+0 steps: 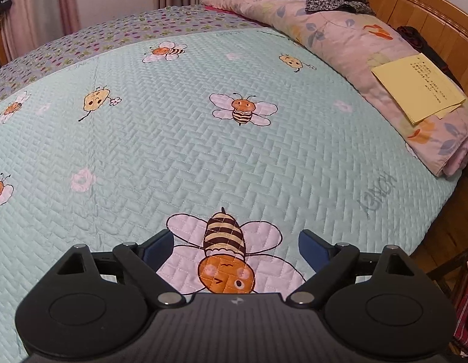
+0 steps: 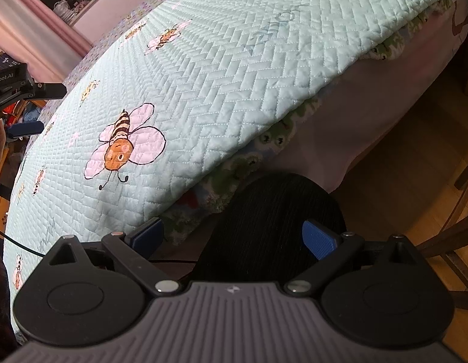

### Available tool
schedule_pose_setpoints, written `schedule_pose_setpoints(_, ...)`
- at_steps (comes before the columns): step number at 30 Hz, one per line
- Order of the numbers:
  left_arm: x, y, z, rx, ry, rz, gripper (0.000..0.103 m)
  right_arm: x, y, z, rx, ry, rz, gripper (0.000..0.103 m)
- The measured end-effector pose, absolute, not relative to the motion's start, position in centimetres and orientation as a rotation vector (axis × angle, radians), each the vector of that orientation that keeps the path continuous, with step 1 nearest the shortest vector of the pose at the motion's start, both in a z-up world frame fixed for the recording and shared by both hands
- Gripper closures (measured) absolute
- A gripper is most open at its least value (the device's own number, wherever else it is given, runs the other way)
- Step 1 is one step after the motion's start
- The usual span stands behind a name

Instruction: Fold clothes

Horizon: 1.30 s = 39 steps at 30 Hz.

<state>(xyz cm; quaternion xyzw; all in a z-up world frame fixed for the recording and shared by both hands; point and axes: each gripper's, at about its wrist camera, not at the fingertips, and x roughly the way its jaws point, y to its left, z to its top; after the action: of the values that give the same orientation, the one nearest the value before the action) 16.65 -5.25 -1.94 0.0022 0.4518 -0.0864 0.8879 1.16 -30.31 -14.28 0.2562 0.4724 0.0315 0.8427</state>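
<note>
Both claws are being held apart and empty: left claw above the quilt, right claw over dark fabric, probably best pinched at an edge.

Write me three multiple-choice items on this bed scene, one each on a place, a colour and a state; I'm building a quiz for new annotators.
1. Where do the yellow papers lie?
A. on the rolled pink floral quilt
B. on the floor
C. between the left hand-held gripper's fingers

2. What colour is the quilted bee bedspread?
A. dark red
B. pale mint green
C. black

3. How does the left hand-held gripper stand?
A. shut on a shirt
B. shut on the papers
C. open, holding nothing

Answers: 1 A, the sheets rest on the quilt by the wooden headboard. 2 B, mint fabric with bees covers the bed. 3 C, its fingers stand apart with only bedspread showing between them.
</note>
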Motion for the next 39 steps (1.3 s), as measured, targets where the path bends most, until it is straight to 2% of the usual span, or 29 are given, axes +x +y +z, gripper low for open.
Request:
schedule_pose_setpoints(28,16.5,-5.6,-2.0,0.016,0.947,-0.174,0.008,1.0,-30.5,-14.7,0.552,1.008,0.063,0.005)
schedule_pose_setpoints(39,15.1,-5.9,-1.1,0.007,0.856,-0.236,0.007,1.1,-30.6,-14.8,0.552,1.011,0.060,0.005)
